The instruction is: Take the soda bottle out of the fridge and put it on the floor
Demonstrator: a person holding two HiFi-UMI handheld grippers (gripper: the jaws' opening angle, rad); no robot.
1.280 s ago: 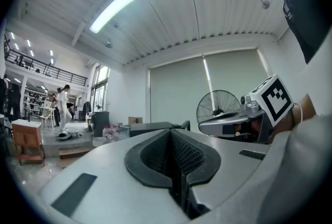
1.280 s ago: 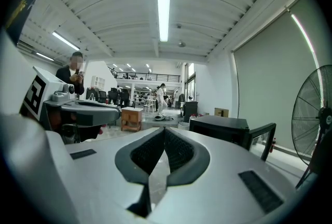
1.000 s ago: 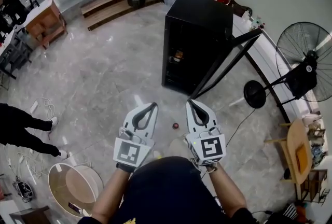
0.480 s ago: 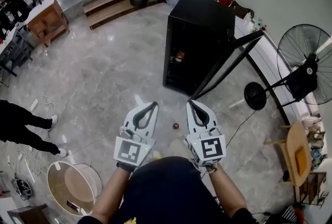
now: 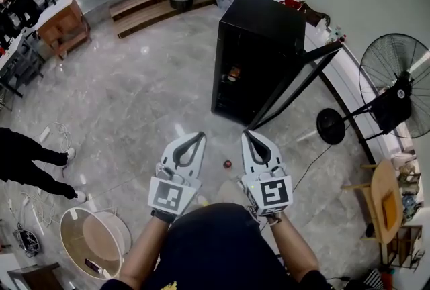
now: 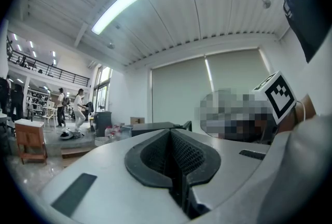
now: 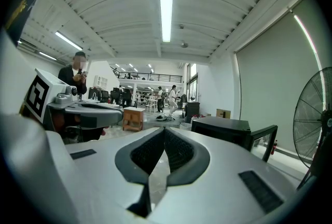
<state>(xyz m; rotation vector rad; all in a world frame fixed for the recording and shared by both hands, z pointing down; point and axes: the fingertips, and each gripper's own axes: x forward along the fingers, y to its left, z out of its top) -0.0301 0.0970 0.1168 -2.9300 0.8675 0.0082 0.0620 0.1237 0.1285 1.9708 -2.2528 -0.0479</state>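
Left gripper (image 5: 200, 135), right gripper (image 5: 246, 132): jaws pressed together on each, empty. Soda bottle (image 5: 233, 72), probably the brownish item in the fridge (image 5: 259, 27): likely rigid, slick, hefty if full. Grip mid-body.

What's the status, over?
Left tool and right tool shut, empty. Fridge open, orange thing inside, maybe the bottle. Small red thing on floor ahead.

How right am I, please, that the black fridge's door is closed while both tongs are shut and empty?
Not quite: the head view shows the door of the black fridge swung open, not closed. The left tongs and right tongs are indeed shut and empty.
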